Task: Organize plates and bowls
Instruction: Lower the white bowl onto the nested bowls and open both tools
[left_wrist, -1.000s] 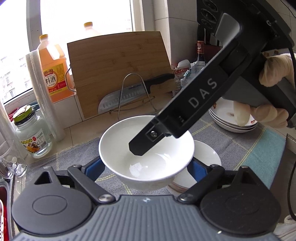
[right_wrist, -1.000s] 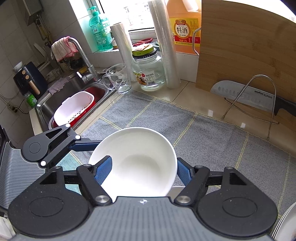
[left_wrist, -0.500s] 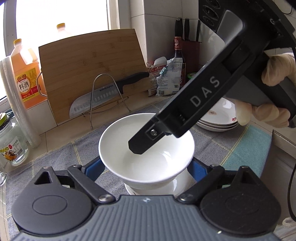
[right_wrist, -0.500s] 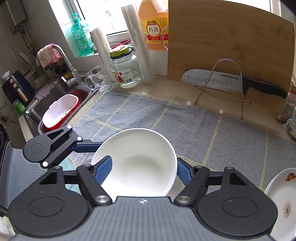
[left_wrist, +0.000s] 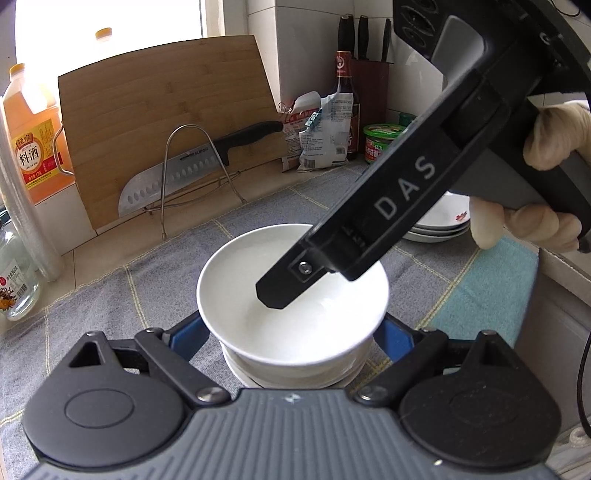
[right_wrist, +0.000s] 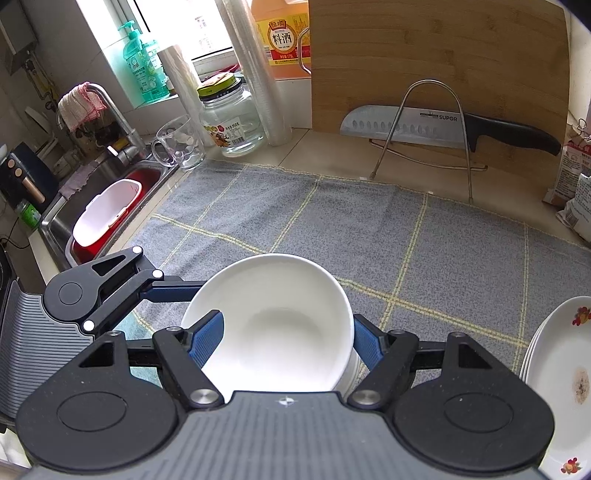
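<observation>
White porcelain fills the middle of both views: a bowl (left_wrist: 291, 295) sits on top of a stack of other white bowls (left_wrist: 295, 373) on the grey checked cloth (right_wrist: 332, 221) that covers the bench. The left tool (left_wrist: 291, 332) has its blue pads on either side of the bowl's lower wall, spread wide and holding it. The right tool (right_wrist: 288, 339) grips the same bowl across its rim, one blue finger (right_wrist: 207, 339) inside the bowl and the other against the outer wall. A gloved hand (left_wrist: 546, 184) holds the right tool's handle. Just right of the bowl, on the cloth, lies a pile of flowered plates (right_wrist: 561, 369). Behind the bowl, a cleaver (right_wrist: 443, 125) rests on a wire rack (right_wrist: 432, 129) against a bamboo cutting board (right_wrist: 443, 55).
</observation>
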